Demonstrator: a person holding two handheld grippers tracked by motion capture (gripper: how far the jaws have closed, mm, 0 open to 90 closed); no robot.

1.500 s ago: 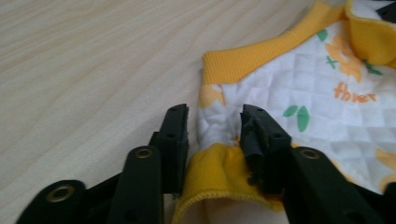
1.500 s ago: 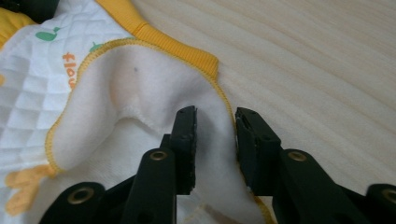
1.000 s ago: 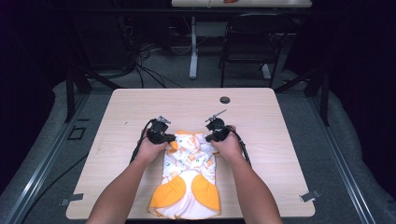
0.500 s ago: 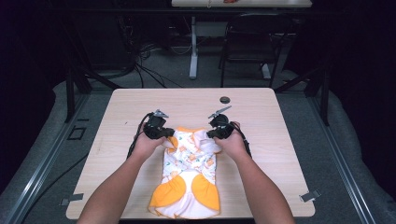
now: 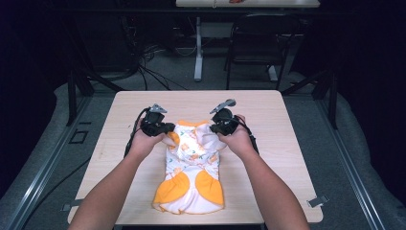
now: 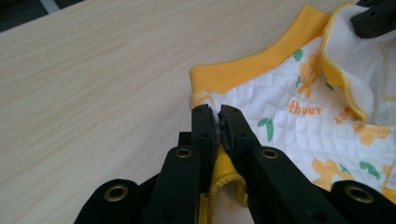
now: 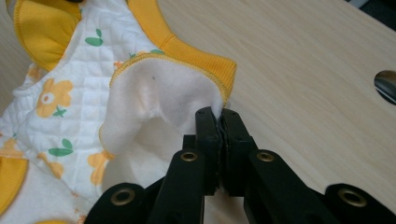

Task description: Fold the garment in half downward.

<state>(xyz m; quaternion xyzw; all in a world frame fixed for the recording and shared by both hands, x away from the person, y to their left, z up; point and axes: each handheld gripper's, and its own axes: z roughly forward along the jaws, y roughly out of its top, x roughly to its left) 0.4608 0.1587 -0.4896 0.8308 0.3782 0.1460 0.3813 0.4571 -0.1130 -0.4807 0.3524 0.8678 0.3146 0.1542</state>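
Observation:
A white quilted baby garment point(image 5: 191, 167) with orange flowers and yellow ribbed trim lies on the wooden table point(image 5: 287, 143), its orange patches toward the near edge. My left gripper point(image 5: 165, 128) is shut on the garment's far left corner; in the left gripper view the jaws point(image 6: 218, 123) pinch the yellow hem beside the ribbed collar point(image 6: 252, 70). My right gripper point(image 5: 214, 127) is shut on the far right corner; in the right gripper view it point(image 7: 218, 116) clamps the white fleecy lining point(image 7: 163, 93) by the yellow trim. The held corners are lifted and turned inward.
A dark shiny round object point(image 7: 386, 84) lies on the table just beyond the right gripper. Bare tabletop point(image 5: 119, 120) spreads to both sides and beyond the garment. A chair point(image 5: 258, 43) and cables point(image 5: 153, 67) stand on the floor past the far edge.
Both grippers have moved a little toward the far side of the table, drawing the garment's top corners with them. The jaws have stayed shut on the cloth.

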